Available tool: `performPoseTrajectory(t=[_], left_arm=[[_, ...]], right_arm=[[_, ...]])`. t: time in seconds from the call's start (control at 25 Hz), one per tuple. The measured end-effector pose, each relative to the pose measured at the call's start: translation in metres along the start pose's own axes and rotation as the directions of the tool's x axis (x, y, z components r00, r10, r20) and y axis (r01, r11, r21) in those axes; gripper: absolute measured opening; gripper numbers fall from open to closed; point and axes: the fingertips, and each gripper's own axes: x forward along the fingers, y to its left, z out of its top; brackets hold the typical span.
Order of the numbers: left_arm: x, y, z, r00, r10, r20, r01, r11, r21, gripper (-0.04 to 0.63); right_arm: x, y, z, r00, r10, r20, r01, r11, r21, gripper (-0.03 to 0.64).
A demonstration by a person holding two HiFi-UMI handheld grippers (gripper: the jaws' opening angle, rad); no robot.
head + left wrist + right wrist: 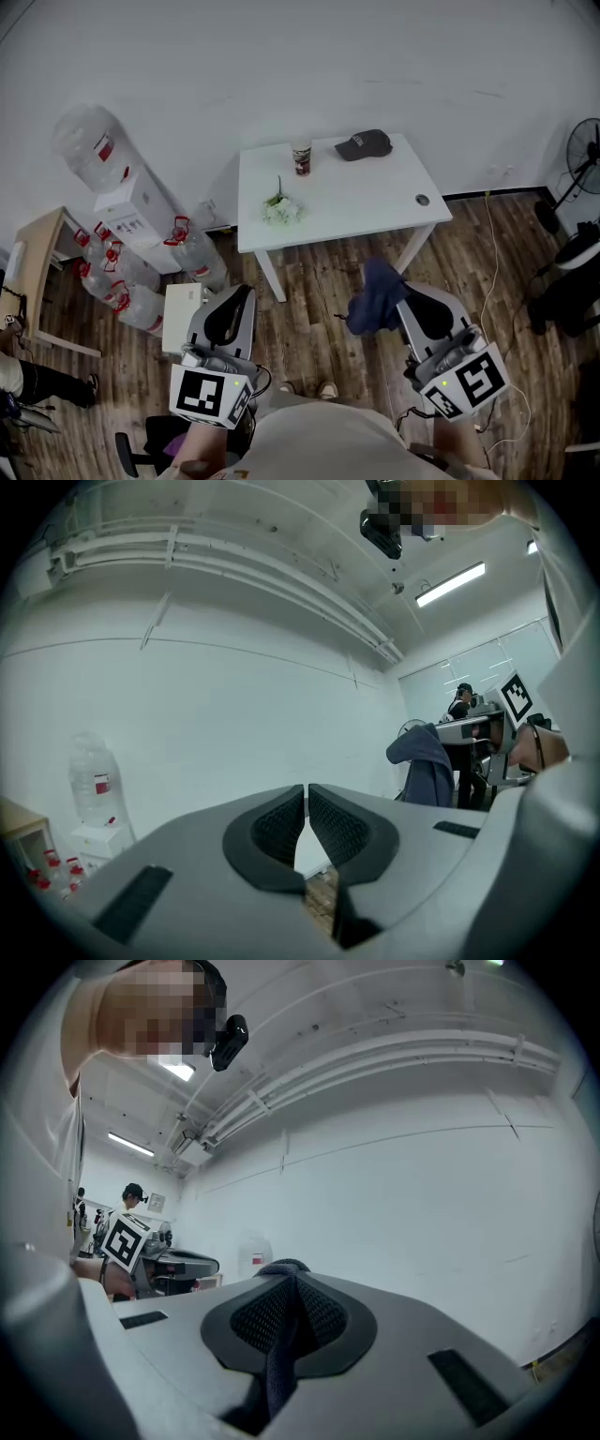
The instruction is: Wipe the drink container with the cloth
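Note:
The drink container (301, 157), a cup with a red label, stands at the back of the white table (375, 202). A dark blue cloth (373, 298) hangs from my right gripper (398, 292), whose jaws are shut on it; in the right gripper view the cloth (281, 1335) runs pinched between the pads. My left gripper (242, 298) is held level over the floor in front of the table, shut with nothing between its pads (281, 822). Both grippers are well short of the table. The left gripper view also catches the cloth (427, 761) hanging at the right.
A dark cap (364, 144), a small bunch of flowers (280, 208) and a small round object (422, 200) lie on the table. Several water bottles (122, 272) and a dispenser (103, 159) stand at the left wall. A fan (583, 155) is at the right, cables on the wooden floor.

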Motion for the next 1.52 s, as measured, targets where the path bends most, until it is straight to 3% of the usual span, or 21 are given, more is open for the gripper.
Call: performPoseTrajectory(t=[0.2, 0.24, 0.28, 0.32, 0.52, 0.96, 1.52], left_arm=[[0.003, -0.013, 0.007, 0.999, -0.011, 0.053, 0.011, 1.0, -0.017, 0.035], [0.006, -0.016, 0.007, 0.998, -0.023, 0.051, 0.024, 1.0, -0.018, 0.114], [0.009, -0.02, 0.005, 0.998, -0.038, 0.041, 0.039, 0.999, -0.016, 0.245], [0.012, -0.024, 0.002, 0.998, -0.049, 0.028, 0.049, 0.999, -0.01, 0.302], [0.017, -0.037, 0.003, 0.998, -0.054, 0.011, 0.054, 0.998, 0.035, 0.321], [0.047, -0.028, 0.002, 0.999, -0.039, 0.025, 0.038, 0.999, 0.033, 0.321], [0.124, 0.026, -0.043, 0.999, -0.05, -0.016, 0.05, 0.998, 0.029, 0.321]], right_arm=[[-0.004, -0.008, -0.007, 1.0, 0.011, -0.006, -0.011, 1.0, 0.003, 0.036], [-0.005, -0.01, -0.008, 1.0, 0.011, -0.005, -0.011, 1.0, 0.007, 0.037], [-0.006, -0.011, -0.009, 1.0, 0.01, -0.005, -0.01, 1.0, 0.011, 0.037], [-0.007, -0.013, -0.01, 1.0, 0.008, -0.007, -0.008, 1.0, 0.014, 0.037], [-0.016, -0.024, -0.017, 1.0, -0.003, -0.022, 0.004, 0.999, 0.035, 0.036], [-0.006, -0.064, -0.033, 0.999, -0.043, -0.011, 0.044, 0.997, 0.068, 0.037], [0.083, -0.107, -0.073, 0.998, -0.048, -0.034, 0.051, 0.994, 0.099, 0.037]])
